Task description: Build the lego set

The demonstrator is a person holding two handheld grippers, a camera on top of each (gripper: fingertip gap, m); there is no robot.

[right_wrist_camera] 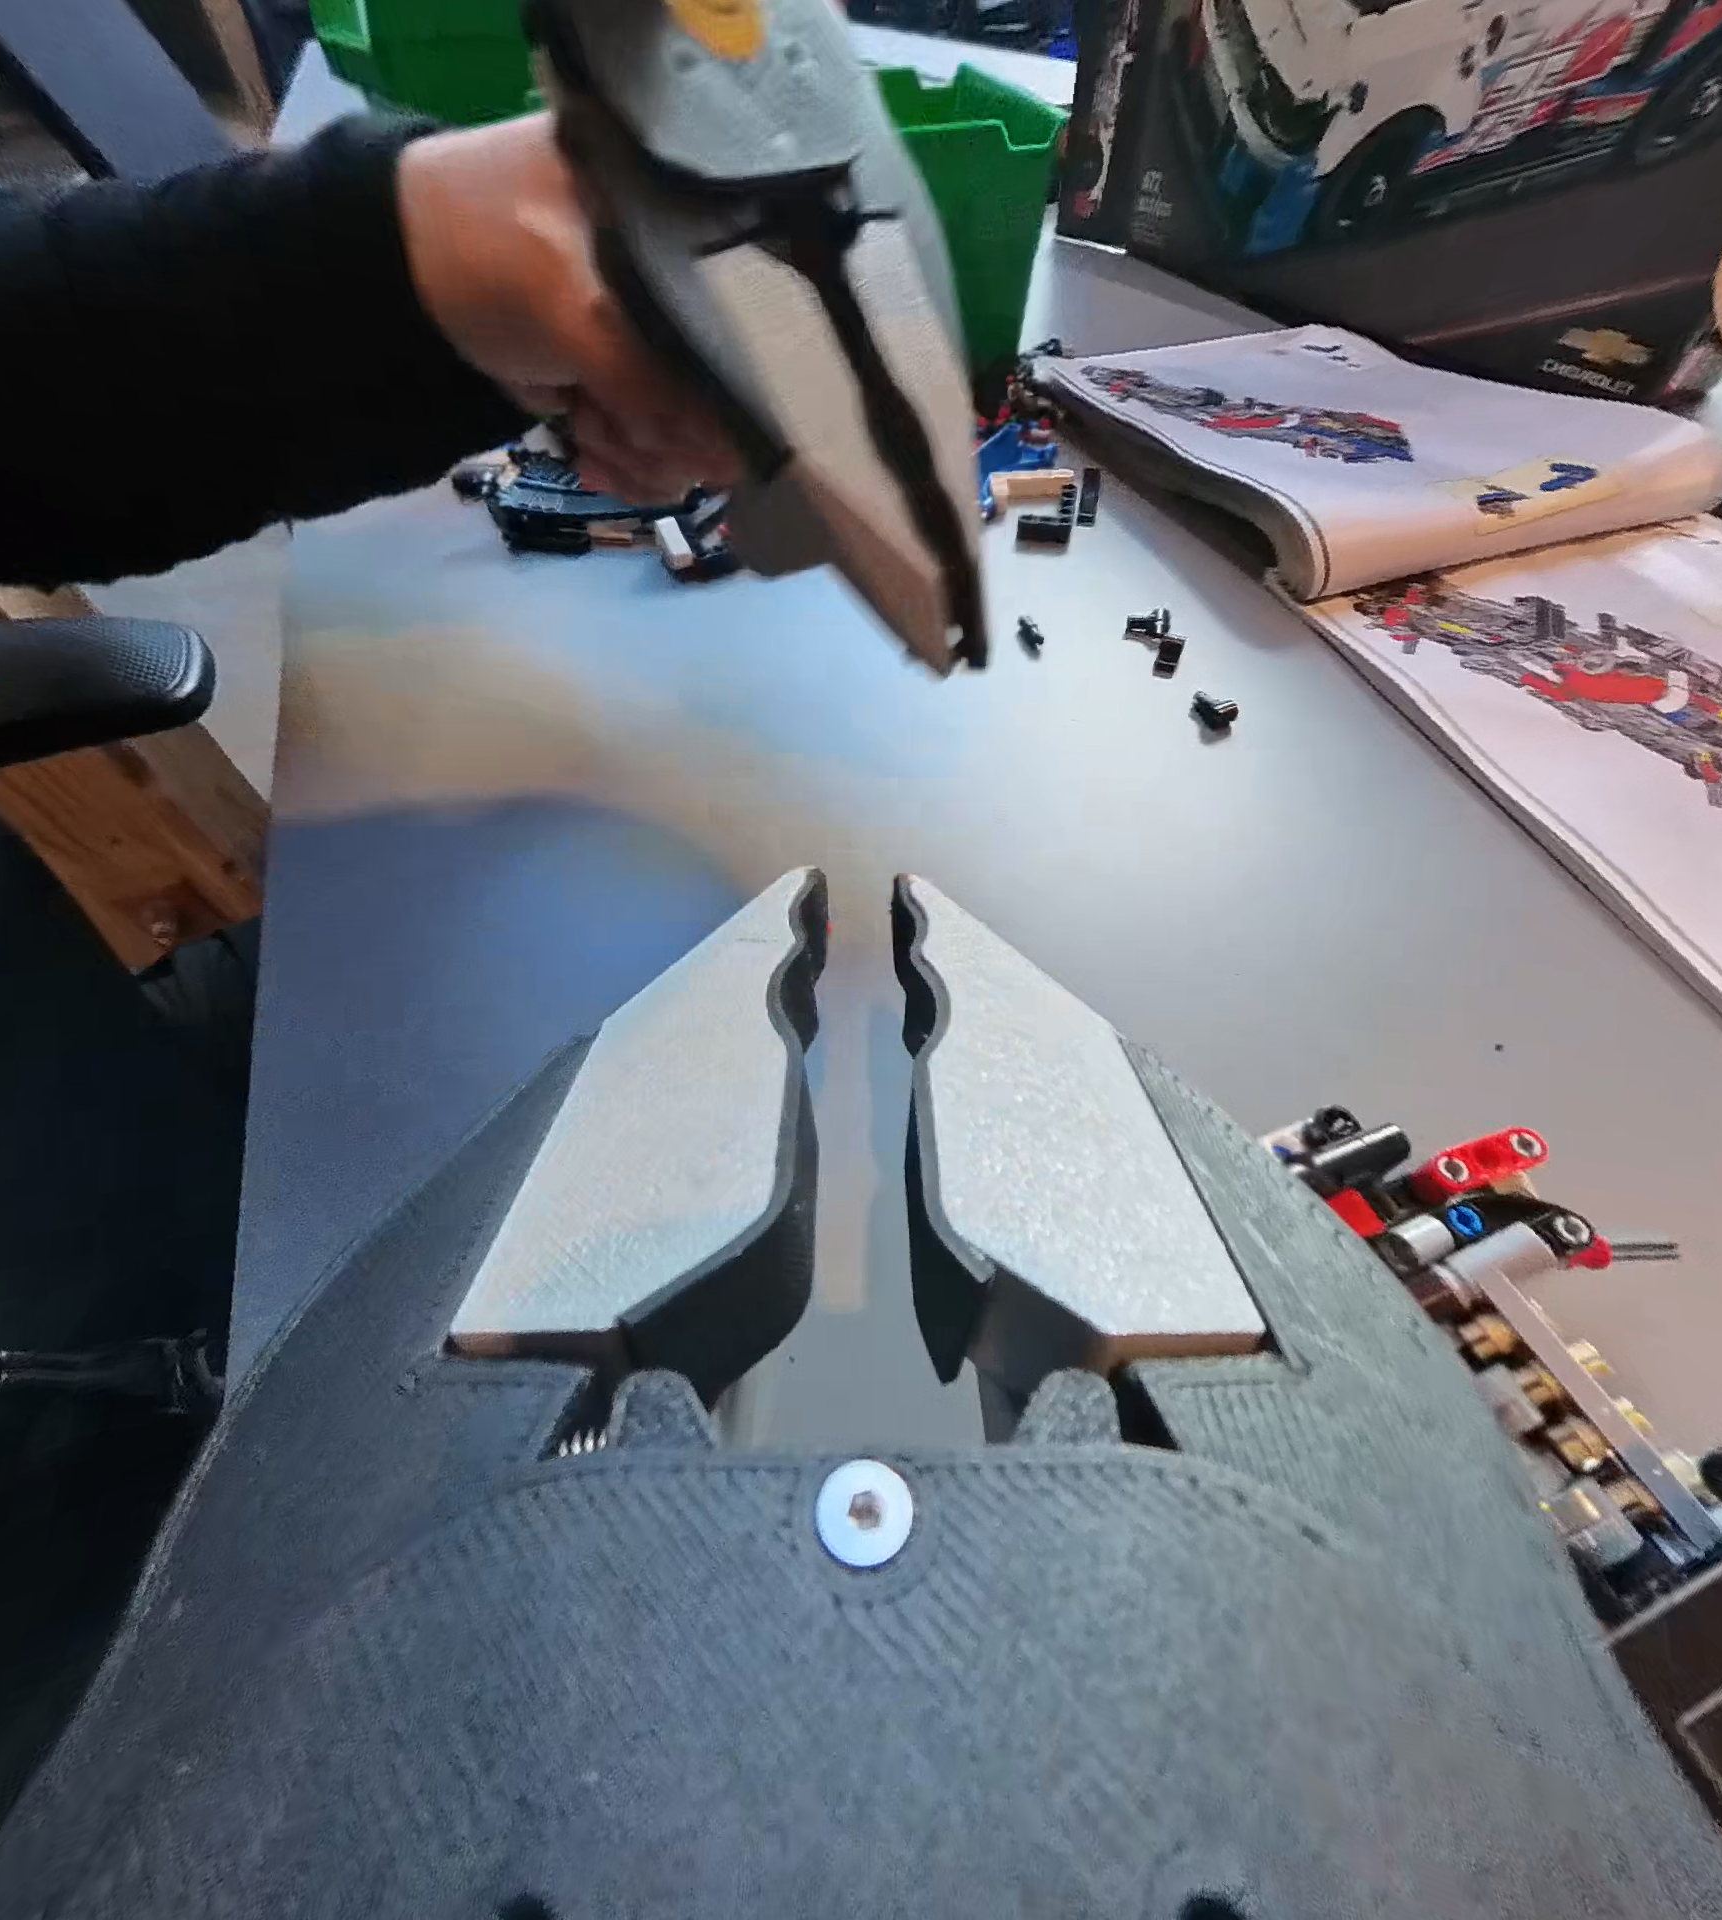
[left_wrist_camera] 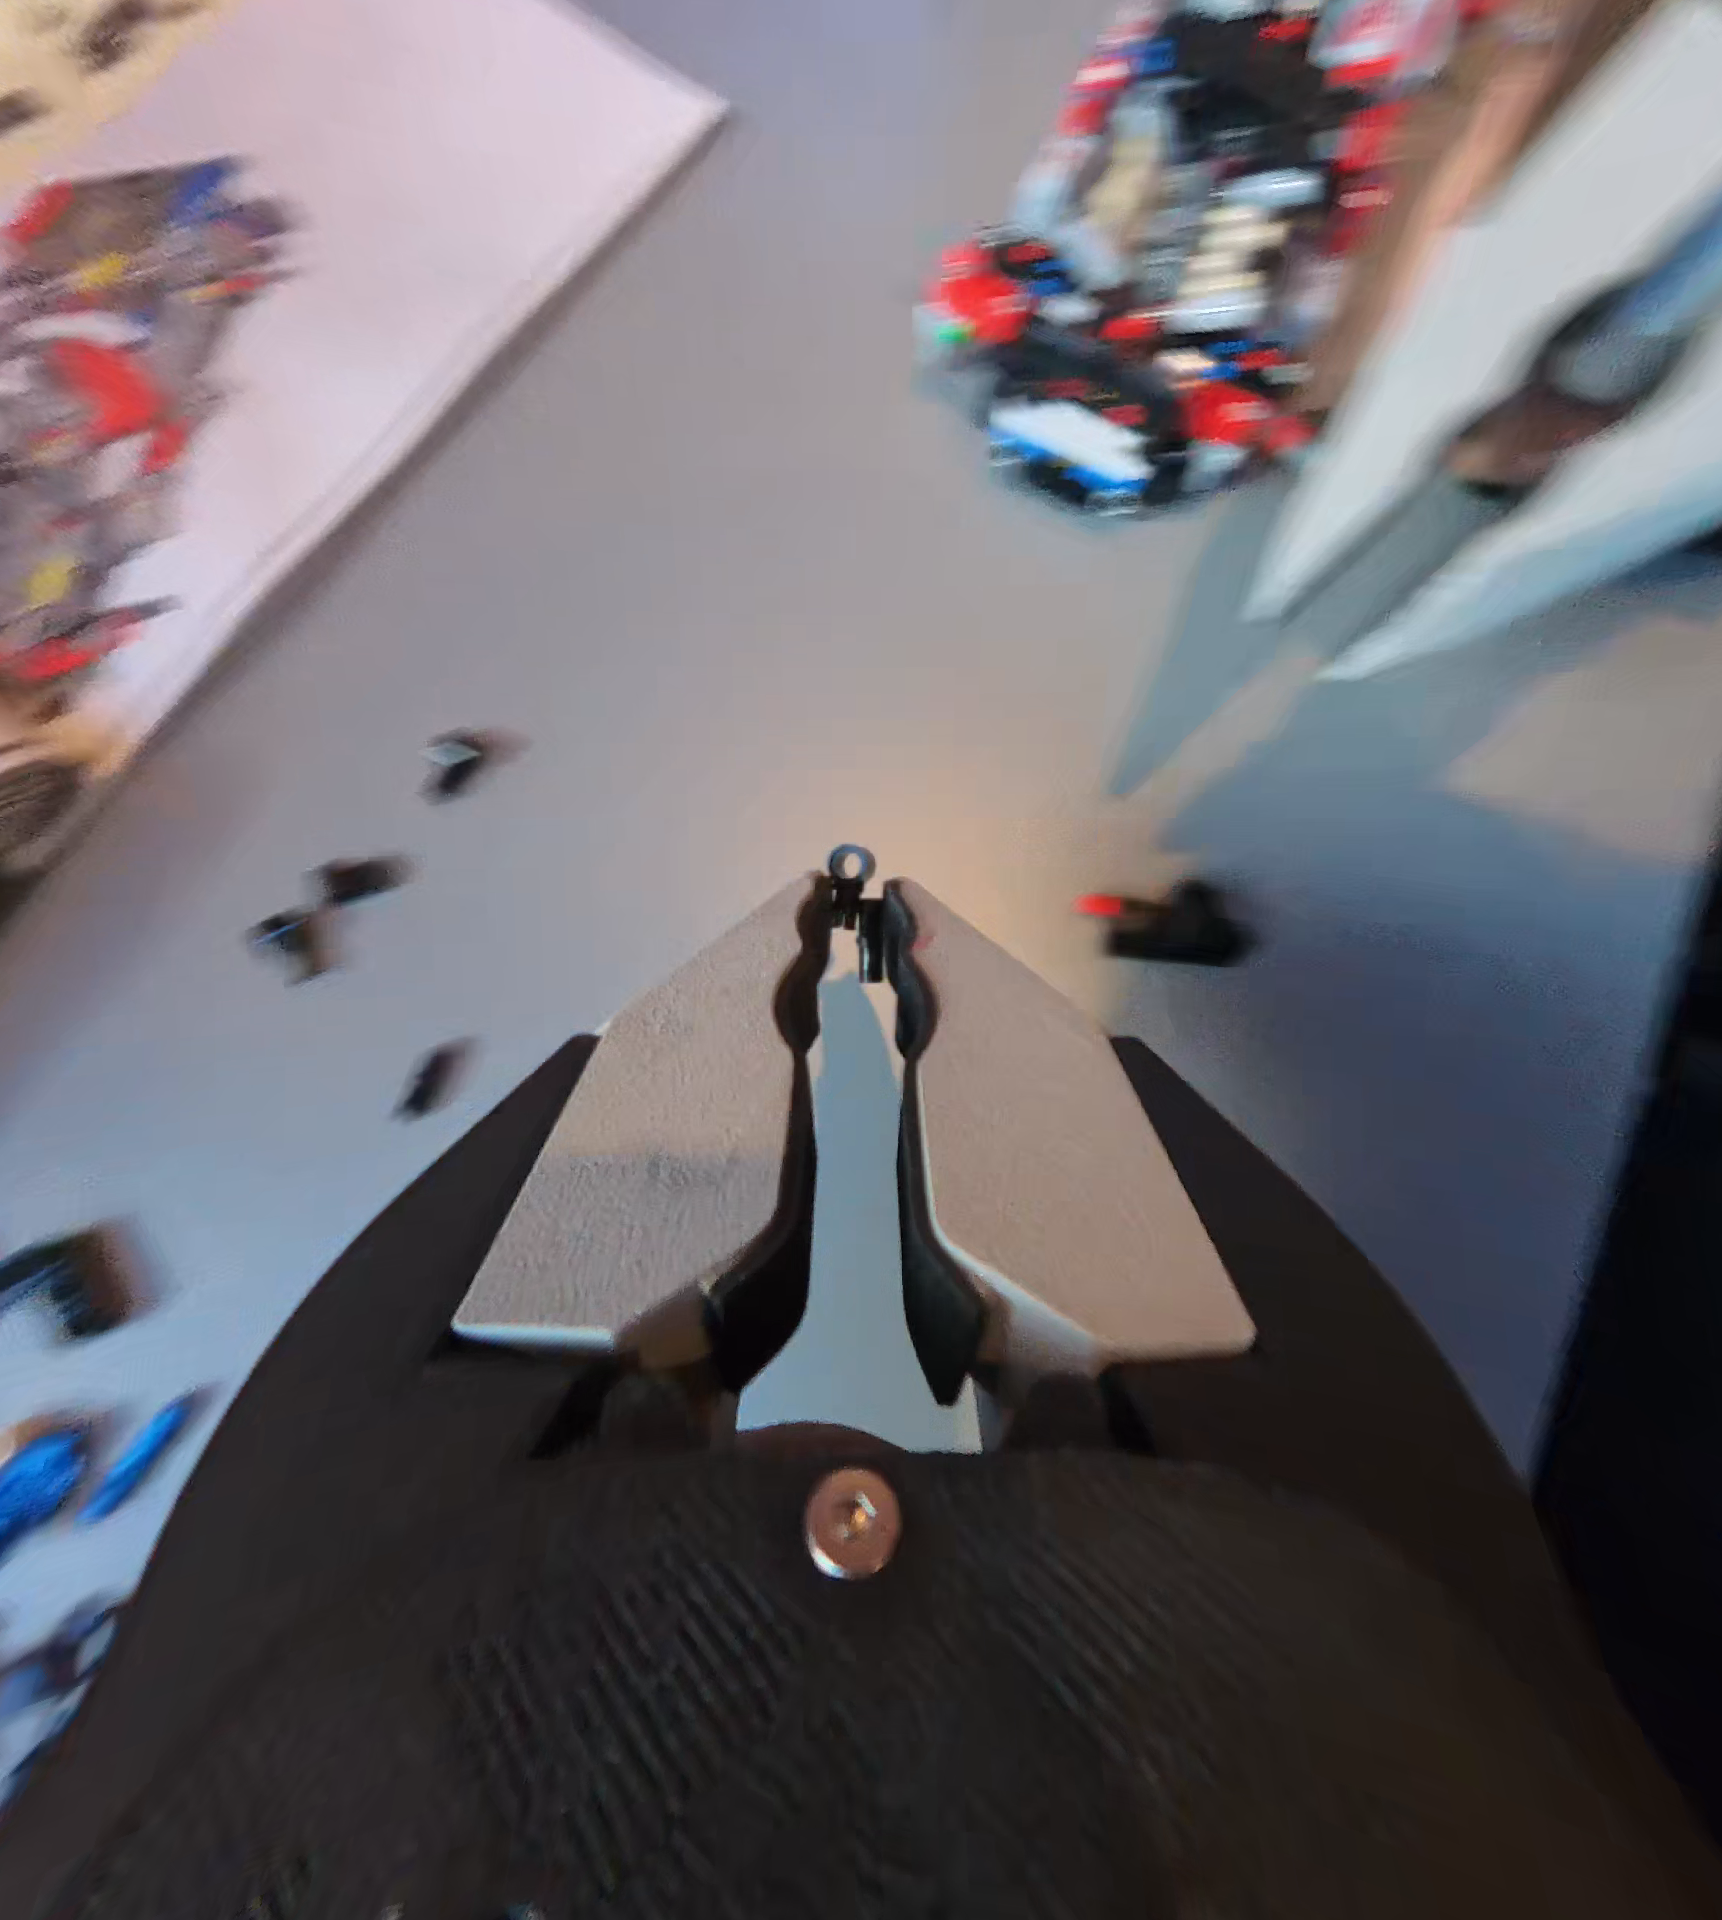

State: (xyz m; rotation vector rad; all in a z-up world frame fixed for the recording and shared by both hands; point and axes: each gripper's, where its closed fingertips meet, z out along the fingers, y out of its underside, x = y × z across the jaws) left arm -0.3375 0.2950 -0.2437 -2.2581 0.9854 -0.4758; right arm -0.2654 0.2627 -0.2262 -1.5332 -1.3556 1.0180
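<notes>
Grey and smooth, the counter (right_wrist_camera: 1096,935) is being shown from both wrist views, with loose parts scattered across it. Over it, the left hand-held gripper (left_wrist_camera: 859,896) is being held aloft, and a small black lego pin (left_wrist_camera: 855,914) with a ring at its top is being pinched right at the tips; the left view is being smeared by motion blur. In the right view that same left hand-held gripper (right_wrist_camera: 956,660) is being seen pointing downward above the counter, gripped by a hand (right_wrist_camera: 545,312) in a black sleeve.

The right hand-held gripper (right_wrist_camera: 859,904) is being kept narrowly parted, with a slim gap showing between its fingers; a speck of red is showing at the inner edge of one tip, though what it belongs to cannot be told. Nothing clear is being held there.

The partly built lego model (right_wrist_camera: 1459,1236), in red, black, blue and grey, is being seen at the right edge, near the right hand-held gripper's body. A few small black pins (right_wrist_camera: 1163,644) are lying loose near the open instruction booklet (right_wrist_camera: 1615,727), which is being spread along the counter's far right. Behind it, the set's box (right_wrist_camera: 1459,208) is standing, with a green bin (right_wrist_camera: 982,177) just beside it. Another cluster of black and blue parts (right_wrist_camera: 576,509) is lying under the sleeved hand.
</notes>
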